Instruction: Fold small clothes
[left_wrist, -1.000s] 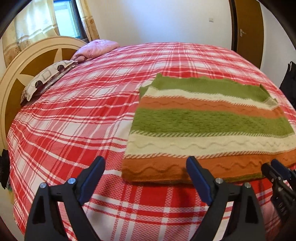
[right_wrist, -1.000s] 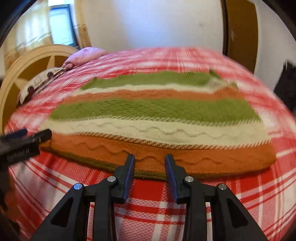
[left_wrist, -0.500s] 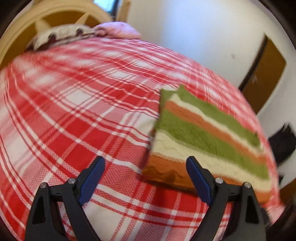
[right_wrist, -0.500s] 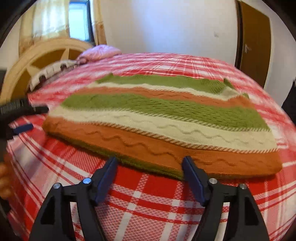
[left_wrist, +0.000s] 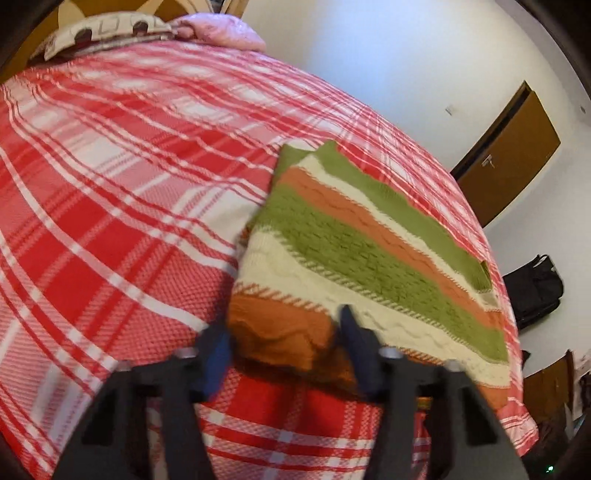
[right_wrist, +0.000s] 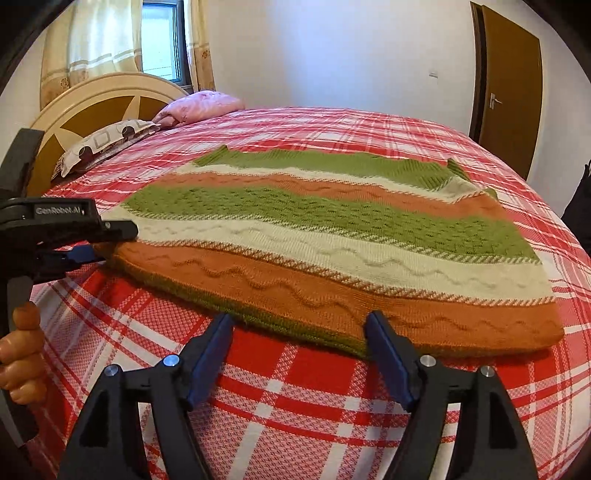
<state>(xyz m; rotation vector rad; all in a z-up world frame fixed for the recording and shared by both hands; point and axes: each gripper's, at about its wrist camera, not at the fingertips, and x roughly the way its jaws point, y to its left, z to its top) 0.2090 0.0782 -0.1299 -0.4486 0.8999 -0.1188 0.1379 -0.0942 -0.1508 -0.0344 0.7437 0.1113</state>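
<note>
Left wrist view: the striped sweater (left_wrist: 373, 258) lies flat right of centre on the bed (left_wrist: 110, 221); the left gripper (left_wrist: 284, 347) straddles its orange corner, partly closed. Pillows (left_wrist: 110, 29) sit upper left.

Right wrist view: the sweater (right_wrist: 332, 236) fills the centre; the right gripper (right_wrist: 299, 347) gapes wide at its near hem, and the left gripper (right_wrist: 110, 240) pinches the left corner.

Motion blur smears the left gripper's fingers (left_wrist: 354, 347) over the sweater's corner (left_wrist: 273, 332).

A bed (right_wrist: 295, 398) with red plaid cover fills the room; cream headboard (right_wrist: 99, 99) and window (right_wrist: 159, 40) far left, brown door (right_wrist: 511, 85) far right, white walls.
</note>
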